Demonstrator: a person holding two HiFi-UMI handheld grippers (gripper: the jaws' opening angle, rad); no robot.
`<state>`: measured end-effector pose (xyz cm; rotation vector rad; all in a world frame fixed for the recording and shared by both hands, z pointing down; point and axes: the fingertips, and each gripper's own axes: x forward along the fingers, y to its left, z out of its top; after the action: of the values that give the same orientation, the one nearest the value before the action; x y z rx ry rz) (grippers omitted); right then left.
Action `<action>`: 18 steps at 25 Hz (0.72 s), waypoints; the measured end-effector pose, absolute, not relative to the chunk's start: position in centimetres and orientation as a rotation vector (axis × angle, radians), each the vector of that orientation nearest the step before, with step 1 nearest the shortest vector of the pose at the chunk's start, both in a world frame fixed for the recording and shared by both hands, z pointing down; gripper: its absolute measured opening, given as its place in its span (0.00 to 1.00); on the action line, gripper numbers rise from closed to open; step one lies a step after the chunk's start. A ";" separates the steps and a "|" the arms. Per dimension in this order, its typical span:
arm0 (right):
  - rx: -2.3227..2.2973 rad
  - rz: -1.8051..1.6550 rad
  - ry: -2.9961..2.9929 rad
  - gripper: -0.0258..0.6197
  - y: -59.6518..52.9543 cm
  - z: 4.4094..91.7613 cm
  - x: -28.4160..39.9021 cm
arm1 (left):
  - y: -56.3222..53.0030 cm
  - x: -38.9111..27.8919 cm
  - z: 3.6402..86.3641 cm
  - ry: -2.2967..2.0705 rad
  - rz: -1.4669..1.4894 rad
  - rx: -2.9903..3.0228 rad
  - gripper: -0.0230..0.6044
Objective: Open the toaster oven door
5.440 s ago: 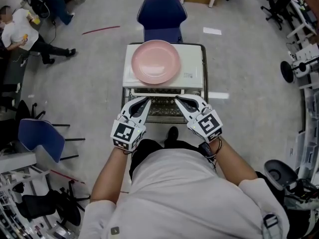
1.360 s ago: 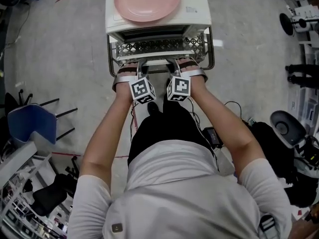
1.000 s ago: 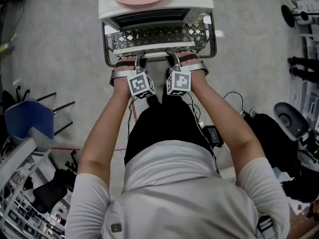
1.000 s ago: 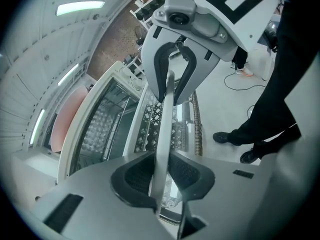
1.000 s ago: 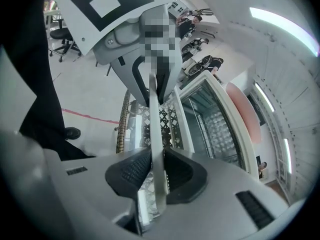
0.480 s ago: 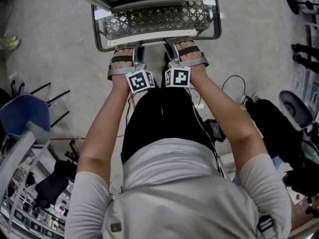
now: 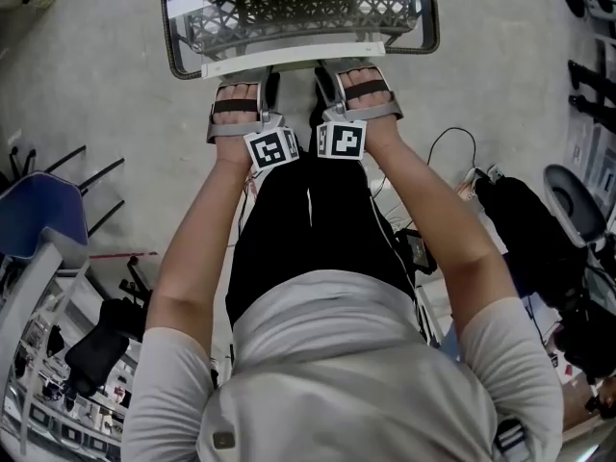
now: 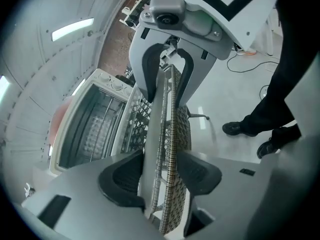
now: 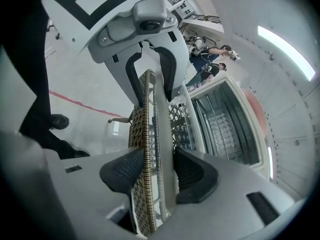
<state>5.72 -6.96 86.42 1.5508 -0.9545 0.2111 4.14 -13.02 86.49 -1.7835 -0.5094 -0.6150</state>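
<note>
The toaster oven door (image 7: 298, 15) lies swung down, its mesh-patterned glass facing up and its white handle bar (image 7: 289, 61) nearest me. Both grippers sit on that bar: my left gripper (image 7: 269, 77) left of centre, my right gripper (image 7: 323, 75) beside it. In the left gripper view the door's edge (image 8: 167, 134) runs between the pads of the left gripper (image 8: 161, 176), and the oven cavity (image 8: 90, 129) shows open beyond. In the right gripper view the door's edge (image 9: 147, 134) likewise runs between the pads of the right gripper (image 9: 159, 171). Both pairs of jaws have just been opening and stand slightly off the bar.
A pink plate (image 8: 57, 119) rests on the oven's top. A blue chair (image 7: 38, 224) stands at the left, with a black bag (image 7: 525, 229) and cables (image 7: 452, 152) on the floor at the right. Two people (image 9: 210, 59) are far off behind the oven.
The door has swung down towards flat, with both grippers sinking along with its handle. The oven's top and the pink plate have slid out of the head view's upper edge.
</note>
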 end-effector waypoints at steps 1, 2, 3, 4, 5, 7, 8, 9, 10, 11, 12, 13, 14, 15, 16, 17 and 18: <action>1.552 0.213 -0.949 0.34 -6.8 86.9 5.6 | -12.9 4.1 87.0 -0.512 -0.612 -1.781 0.39; 1.554 0.215 -0.943 0.36 -6.8 87.3 5.6 | -12.7 4.0 87.4 -0.513 -0.609 -1.779 0.42; 1.554 0.214 -0.936 0.38 -6.7 87.5 5.6 | -12.7 4.0 87.7 -0.511 -0.606 -1.778 0.43; 1.549 0.210 -0.928 0.39 -6.7 87.8 5.6 | -12.7 3.9 87.9 -0.510 -0.605 -1.777 0.44; 1.537 0.201 -0.918 0.40 -6.6 88.0 5.7 | -12.7 3.9 88.2 -0.508 -0.604 -1.776 0.45; 1.521 0.186 -0.905 0.43 -6.5 88.6 5.6 | -12.6 3.7 88.7 -0.503 -0.596 -1.773 0.47; 1.529 0.189 -0.911 0.43 -6.6 88.9 5.4 | -12.6 3.6 89.0 -0.499 -0.591 -1.770 0.48; 1.538 0.193 -0.917 0.44 -6.7 89.3 5.3 | -12.6 3.6 89.3 -0.494 -0.584 -1.763 0.49; 1.542 0.195 -0.920 0.45 -6.8 89.7 5.1 | -12.7 3.6 89.6 -0.487 -0.576 -1.751 0.50; 1.541 0.195 -0.922 0.46 -6.8 90.1 5.1 | -12.8 3.6 90.0 -0.483 -0.569 -1.744 0.51; 1.538 0.195 -0.922 0.47 -6.8 90.6 5.0 | -12.8 3.6 90.4 -0.485 -0.567 -1.749 0.53; 1.536 0.193 -0.921 0.48 -6.9 91.0 5.0 | -12.8 3.5 90.9 -0.490 -0.565 -1.758 0.54; 1.535 0.188 -0.919 0.48 -7.0 91.4 5.0 | -12.8 3.5 91.3 -0.492 -0.561 -1.763 0.54; 1.534 0.181 -0.915 0.49 -7.0 91.8 5.0 | -12.7 3.5 91.6 -0.491 -0.553 -1.764 0.55; 1.535 0.174 -0.909 0.49 -7.0 92.1 5.1 | -12.7 3.5 92.0 -0.489 -0.546 -1.764 0.56; 1.536 0.167 -0.902 0.50 -7.0 92.4 5.1 | -12.7 3.6 92.3 -0.486 -0.538 -1.764 0.56; 1.537 0.160 -0.893 0.50 -7.0 92.8 5.1 | -12.7 3.6 92.7 -0.482 -0.532 -1.764 0.57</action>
<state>5.14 -6.95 92.78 1.5370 -0.8934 0.1603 3.56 -12.67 92.67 -1.7644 -0.4818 -0.5324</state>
